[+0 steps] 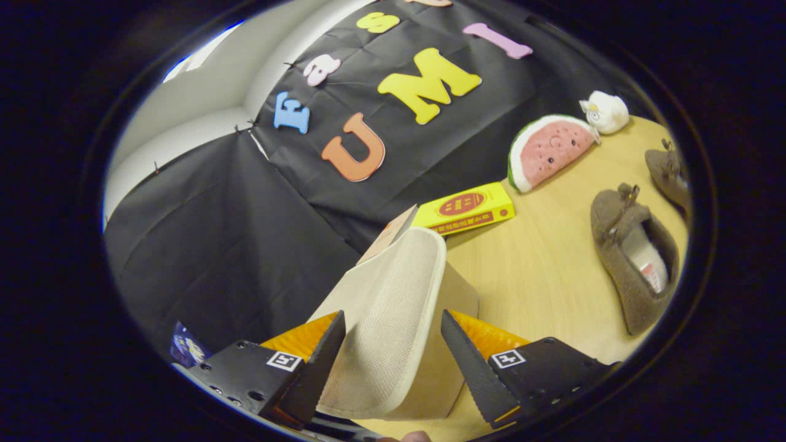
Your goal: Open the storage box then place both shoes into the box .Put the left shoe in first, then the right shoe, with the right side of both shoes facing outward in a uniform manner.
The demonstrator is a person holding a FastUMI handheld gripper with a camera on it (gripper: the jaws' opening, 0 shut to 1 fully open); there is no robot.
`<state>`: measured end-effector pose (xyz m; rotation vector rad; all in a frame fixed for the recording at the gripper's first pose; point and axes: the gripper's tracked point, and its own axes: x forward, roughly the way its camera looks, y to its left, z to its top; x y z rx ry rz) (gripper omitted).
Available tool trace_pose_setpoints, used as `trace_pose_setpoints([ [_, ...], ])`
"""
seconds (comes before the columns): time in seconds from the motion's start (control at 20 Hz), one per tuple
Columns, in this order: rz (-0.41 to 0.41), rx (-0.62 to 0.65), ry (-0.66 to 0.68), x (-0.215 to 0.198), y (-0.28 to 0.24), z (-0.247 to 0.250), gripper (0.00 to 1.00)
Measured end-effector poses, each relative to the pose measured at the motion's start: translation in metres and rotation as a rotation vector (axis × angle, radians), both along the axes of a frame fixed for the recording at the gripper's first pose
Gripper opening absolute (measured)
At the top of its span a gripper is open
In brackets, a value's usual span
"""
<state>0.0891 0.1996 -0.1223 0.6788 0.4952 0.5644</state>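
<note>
Between the spread jaws (390, 356), the cream fabric lid (387, 319) of the storage box is seen raised, ungripped; the brown furry shoes (635, 258) lie well apart to the right on the desk (540, 270).

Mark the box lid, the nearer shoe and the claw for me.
Box lid (393, 307), gripper view: woven top.
Nearer shoe (617, 258), gripper view: brown side.
Claw (390, 334), gripper view: midway between open fingertips.

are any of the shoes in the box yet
No, both brown shoes lie on the table beyond the gripper, whose open fingers flank the box lid.
</note>
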Motion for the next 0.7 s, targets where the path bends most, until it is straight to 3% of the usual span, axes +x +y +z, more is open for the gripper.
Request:
trace_pose_setpoints([
  [0.2,0.049,0.092,0.052,0.000,0.014,0.003,0.95],
  [0.25,0.051,0.110,0.053,-0.006,0.012,0.009,0.89],
  [0.4,-0.013,0.123,0.031,0.006,-0.006,0.020,0.61],
  [0.5,-0.038,0.119,0.009,0.008,-0.014,0.036,0.19],
  [0.55,-0.032,0.087,0.000,0.007,-0.010,0.037,0.19],
  [0.65,-0.020,0.081,-0.003,0.004,-0.008,0.047,0.05],
  [0.7,-0.017,0.063,-0.021,0.005,-0.006,0.052,0.05],
])
